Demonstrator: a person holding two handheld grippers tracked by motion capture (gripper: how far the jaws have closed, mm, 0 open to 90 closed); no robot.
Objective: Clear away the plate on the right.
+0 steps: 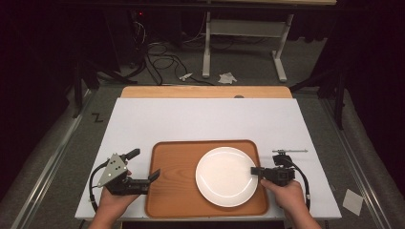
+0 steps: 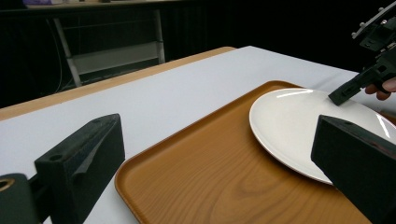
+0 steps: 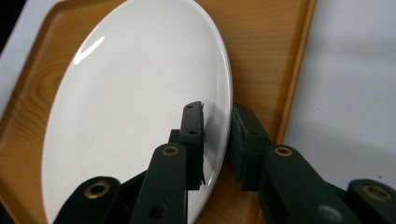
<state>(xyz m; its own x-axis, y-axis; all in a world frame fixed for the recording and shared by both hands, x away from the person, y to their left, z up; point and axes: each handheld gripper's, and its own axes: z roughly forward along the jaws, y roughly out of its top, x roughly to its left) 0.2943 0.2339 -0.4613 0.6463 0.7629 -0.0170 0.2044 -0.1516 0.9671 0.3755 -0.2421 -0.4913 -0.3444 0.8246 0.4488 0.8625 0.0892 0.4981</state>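
White ceramic, the plate (image 1: 225,176) lies flat on the wooden tray (image 1: 174,183), toward the tray's right end, near the front edge of the counter (image 1: 191,119). The right tool (image 1: 255,170) straddles the plate's right rim, one jaw above the white face and the other outside the edge; in the right gripper view (image 3: 217,140) a narrow gap shows on each side of the rim, so the jaws stand narrow and loose around it, not pressing. The left tool (image 1: 154,175) sits at the tray's left rim with its jaws wide and nothing between them. By my reading, the step in hand is the release of the plate onto the tray. The next move calls for drawing the right tool straight back off the rim without catching or dragging the plate.
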